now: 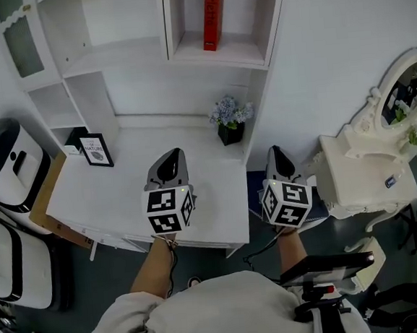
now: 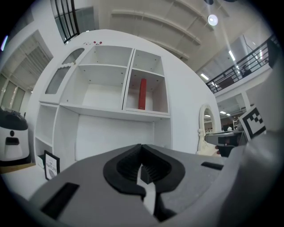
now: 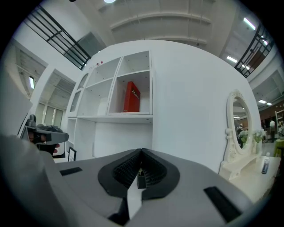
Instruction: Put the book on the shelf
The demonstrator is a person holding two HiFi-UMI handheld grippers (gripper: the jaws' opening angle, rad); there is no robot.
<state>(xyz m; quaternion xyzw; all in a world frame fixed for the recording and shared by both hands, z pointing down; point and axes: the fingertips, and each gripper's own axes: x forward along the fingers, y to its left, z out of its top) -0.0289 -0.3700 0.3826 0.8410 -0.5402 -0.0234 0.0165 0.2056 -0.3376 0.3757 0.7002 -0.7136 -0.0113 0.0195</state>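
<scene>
A red book (image 1: 213,14) stands upright in the right-hand upper compartment of the white shelf unit (image 1: 134,67); it also shows as the red book (image 2: 142,93) and the red book (image 3: 131,97) in the two gripper views. My left gripper (image 1: 170,160) hangs over the white desk (image 1: 138,193), jaws shut with nothing between them (image 2: 141,146). My right gripper (image 1: 276,154) is beyond the desk's right edge, also shut and empty (image 3: 141,150). Both point level toward the shelf, well short of the book.
On the desk stand a small potted plant with bluish flowers (image 1: 230,120) and a black-framed picture (image 1: 95,150). A white dressing table with an oval mirror (image 1: 399,102) is at the right. White appliances (image 1: 9,169) stand at the left.
</scene>
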